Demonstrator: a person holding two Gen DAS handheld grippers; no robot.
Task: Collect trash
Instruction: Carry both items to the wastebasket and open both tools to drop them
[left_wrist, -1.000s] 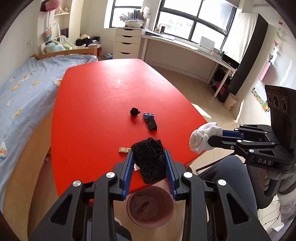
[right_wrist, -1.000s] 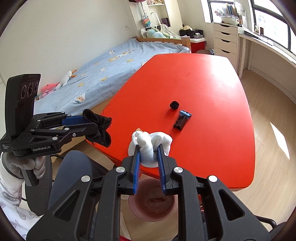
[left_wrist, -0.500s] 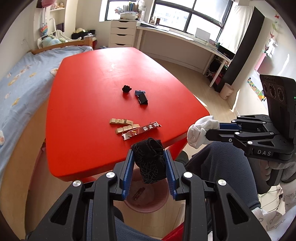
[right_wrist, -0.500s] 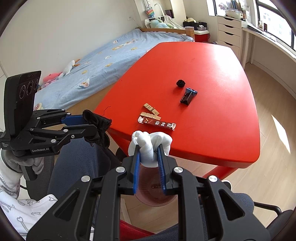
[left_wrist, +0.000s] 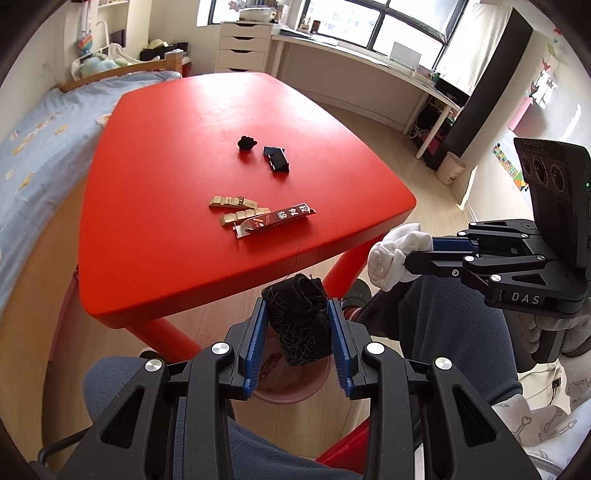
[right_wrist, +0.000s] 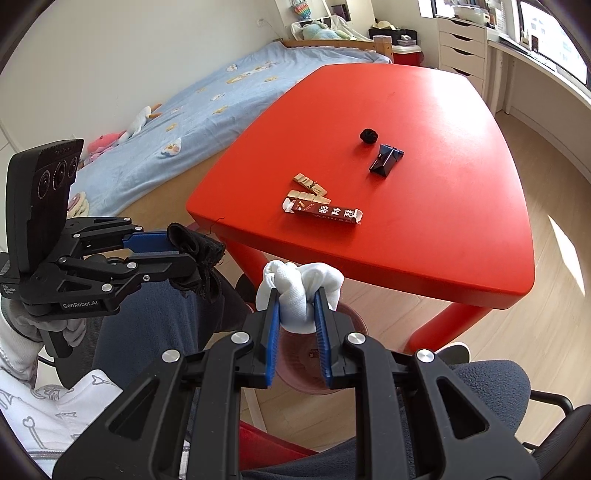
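My left gripper (left_wrist: 298, 306) is shut on a black cloth wad (left_wrist: 299, 325) and holds it over a pink bin (left_wrist: 295, 387) on the floor by the table's near edge. My right gripper (right_wrist: 297, 295) is shut on a white crumpled tissue (right_wrist: 295, 291), above the same bin (right_wrist: 314, 369). On the red table (left_wrist: 166, 166) lie a brown wrapper (left_wrist: 275, 219), two wooden clothespins (left_wrist: 232, 202), a small black lump (left_wrist: 246, 142) and a black and blue clip (left_wrist: 276, 158).
The person's legs in dark trousers (left_wrist: 443, 325) sit beside the bin. A bed with a blue sheet (right_wrist: 207, 99) runs along the table's left side. White drawers (left_wrist: 242, 48) and a long desk (left_wrist: 369, 66) stand by the windows.
Both grippers have pulled back from the table and lowered over the bin, still holding their wads. The wrapper and clothespins have come into view on the table.
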